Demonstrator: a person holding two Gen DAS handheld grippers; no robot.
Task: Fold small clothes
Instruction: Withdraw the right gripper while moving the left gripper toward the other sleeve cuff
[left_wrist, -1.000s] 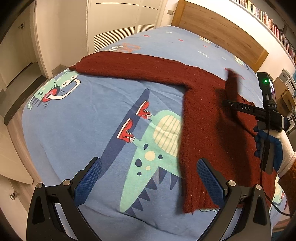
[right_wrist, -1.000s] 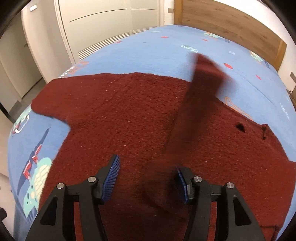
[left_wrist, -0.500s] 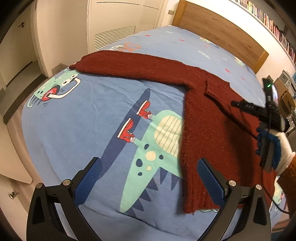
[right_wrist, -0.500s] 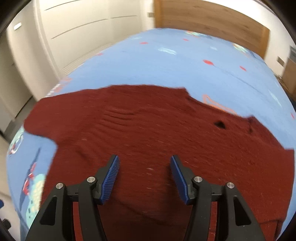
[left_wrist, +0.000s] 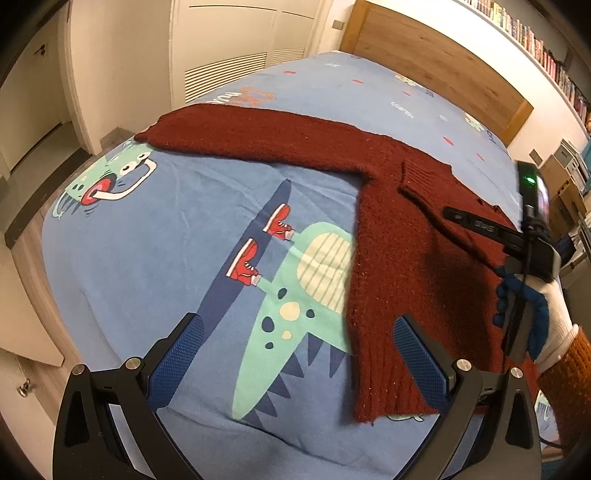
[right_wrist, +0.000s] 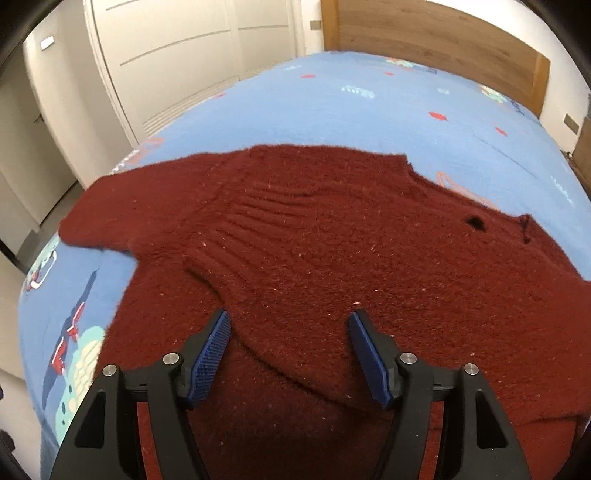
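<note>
Blue bedspread (left_wrist: 155, 258) bears the sweater (left_wrist: 399, 258), sleeve pointing left (both grippers' jaws empty, right's opening).

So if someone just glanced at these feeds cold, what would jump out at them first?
The dark red knit sweater spread over the blue dinosaur-print bedspread, one sleeve folded across its body and the other sleeve stretched toward the bed's far edge. Next, the right hand-held gripper hanging over the folded sleeve, jaws opening with nothing pinched, and the left hand-held gripper wide open above the sweater's hem.
</note>
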